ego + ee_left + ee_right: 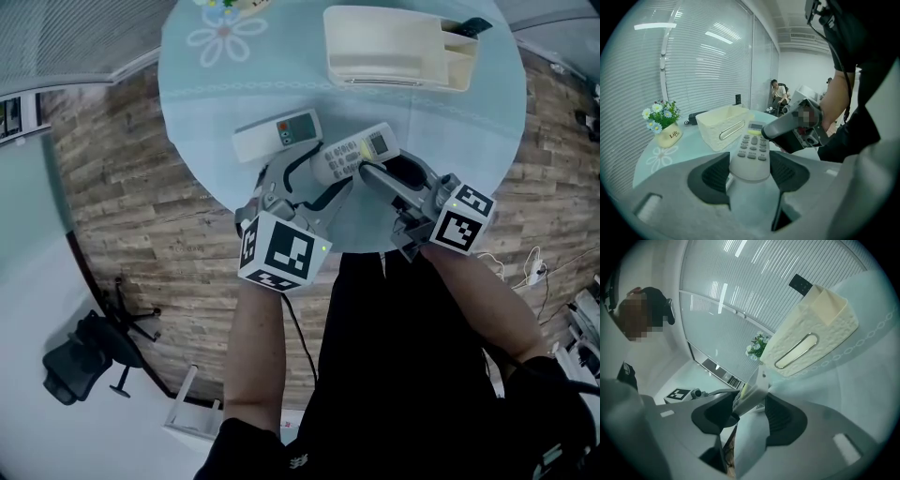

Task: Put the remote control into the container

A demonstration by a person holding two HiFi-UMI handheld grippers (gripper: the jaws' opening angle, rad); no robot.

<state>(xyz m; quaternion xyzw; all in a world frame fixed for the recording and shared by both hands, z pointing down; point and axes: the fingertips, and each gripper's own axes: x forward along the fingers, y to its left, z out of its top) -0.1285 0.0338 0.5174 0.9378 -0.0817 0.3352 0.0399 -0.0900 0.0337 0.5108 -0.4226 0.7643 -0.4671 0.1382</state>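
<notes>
A white remote control (354,152) with grey buttons hangs just above the round table, held from both ends. My left gripper (314,180) is shut across the width of its near end; in the left gripper view both pads flank the remote (751,150). My right gripper (375,172) grips the display end, and its grey finger (780,127) lies over that end. In the right gripper view the remote (751,394) stands edge-on between the pads of the right gripper (750,414), touching both. The cream container (394,47) stands at the table's far side.
A second white remote (278,134) lies on the blue cloth to the left of the held one. A black object (472,26) sticks out of the container's right end. A flower pot (665,127) stands left of the container (724,126). The table edge runs just below both grippers.
</notes>
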